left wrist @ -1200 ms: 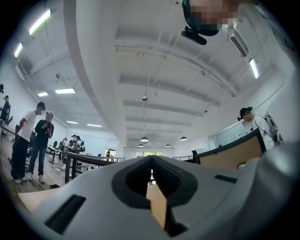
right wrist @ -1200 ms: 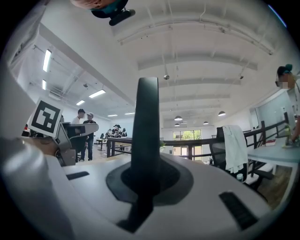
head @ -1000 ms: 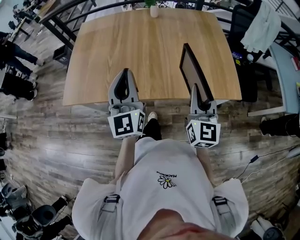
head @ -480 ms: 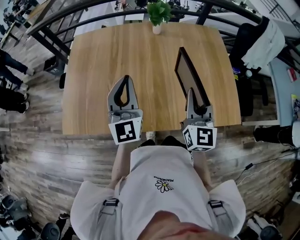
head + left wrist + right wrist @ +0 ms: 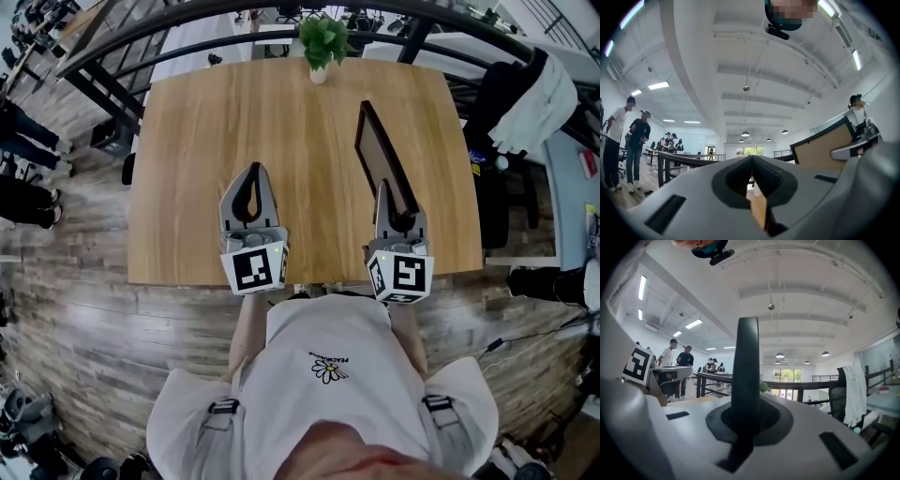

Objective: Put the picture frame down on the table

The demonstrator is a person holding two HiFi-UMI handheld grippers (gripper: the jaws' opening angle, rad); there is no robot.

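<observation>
Between the jaws of the right gripper (image 5: 384,192) stands the picture frame (image 5: 382,150), clamped at its near end and held on edge, running away from the person over the right half of the table (image 5: 206,141) — whether its lower edge touches the wood I cannot tell. The left gripper (image 5: 253,173) hovers well apart from it, jaws together on nothing. The set-down looks to be the step in hand: the frame wants lowering and tipping flat before release — let go upright, it may topple. The tabletop is bare pale wood but for a potted plant (image 5: 322,42) at the far edge; beyond it run a dark railing (image 5: 141,28), a chair draped with white cloth (image 5: 534,75) and plank floor (image 5: 75,300)
</observation>
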